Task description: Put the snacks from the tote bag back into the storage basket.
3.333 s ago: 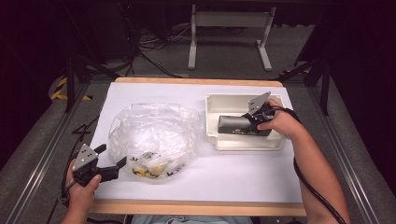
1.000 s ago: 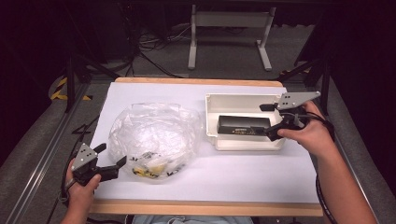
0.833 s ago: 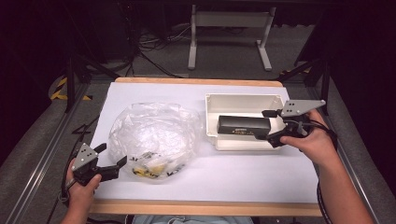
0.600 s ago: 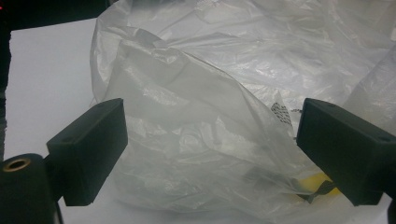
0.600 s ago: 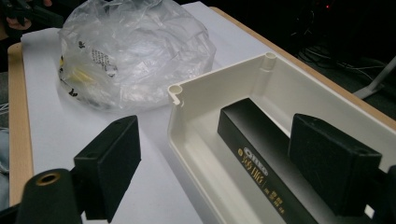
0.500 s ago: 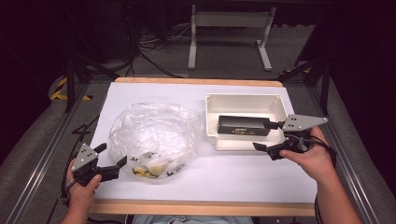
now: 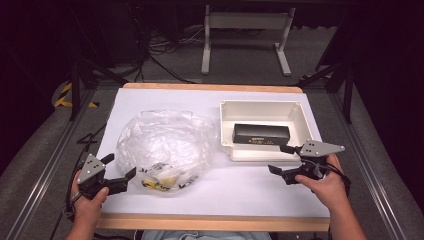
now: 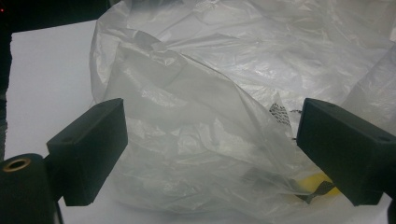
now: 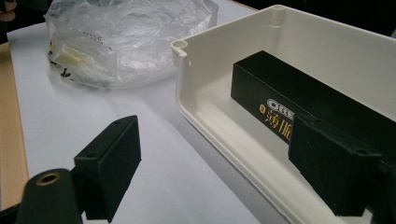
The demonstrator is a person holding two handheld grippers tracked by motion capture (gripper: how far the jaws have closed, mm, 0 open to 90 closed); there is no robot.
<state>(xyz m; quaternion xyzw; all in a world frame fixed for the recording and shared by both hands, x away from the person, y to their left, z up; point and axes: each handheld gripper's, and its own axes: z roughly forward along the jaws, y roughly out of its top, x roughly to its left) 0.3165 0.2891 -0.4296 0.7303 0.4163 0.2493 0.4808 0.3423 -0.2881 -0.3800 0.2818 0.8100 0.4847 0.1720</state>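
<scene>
Both grippers' jaws open, empty | right gripper (image 7: 279, 159) now outside tray (image 7: 226, 131) (box (image 7: 261, 134) stays inside)

We counted one clear plastic bag (image 7: 162, 145), one white tray (image 7: 226, 127), one black box (image 7: 261, 134) and two grippers, left (image 7: 120, 172) and right (image 7: 279, 159).

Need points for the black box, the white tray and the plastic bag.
black box (image 7: 260, 133), high view, middle of its top face.
white tray (image 7: 260, 104), high view, far rim.
plastic bag (image 7: 162, 142), high view, crumpled middle of the clear film.
</scene>
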